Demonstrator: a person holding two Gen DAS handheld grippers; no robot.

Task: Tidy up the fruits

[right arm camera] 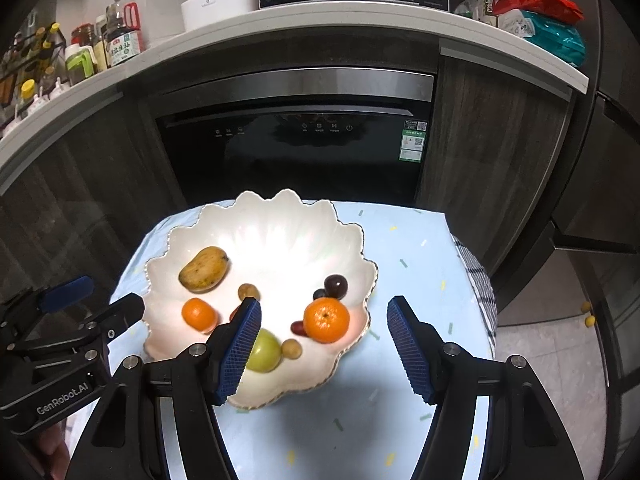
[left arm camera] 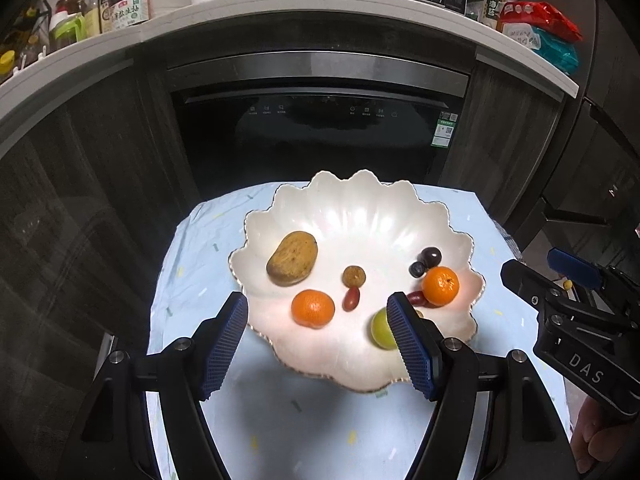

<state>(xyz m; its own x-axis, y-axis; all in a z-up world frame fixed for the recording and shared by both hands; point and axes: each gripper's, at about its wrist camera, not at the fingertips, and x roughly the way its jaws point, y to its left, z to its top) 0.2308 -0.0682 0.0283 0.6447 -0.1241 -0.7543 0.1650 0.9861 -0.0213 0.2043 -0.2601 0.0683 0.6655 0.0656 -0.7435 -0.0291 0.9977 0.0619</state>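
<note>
I see the fruits all lying in the white scalloped dish: a mango, two mandarins, a green plum, dark grapes and small red and brown fruits. The dish stands on a light blue cloth. My left gripper is released and empty above the near rim. My right gripper is also spread, holding nothing.

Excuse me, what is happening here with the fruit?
A person holds two black grippers with blue pads, the left gripper and right gripper, both open and empty, above a white scalloped plate. On it lie a mango, two oranges, a green fruit and small fruits.
</note>
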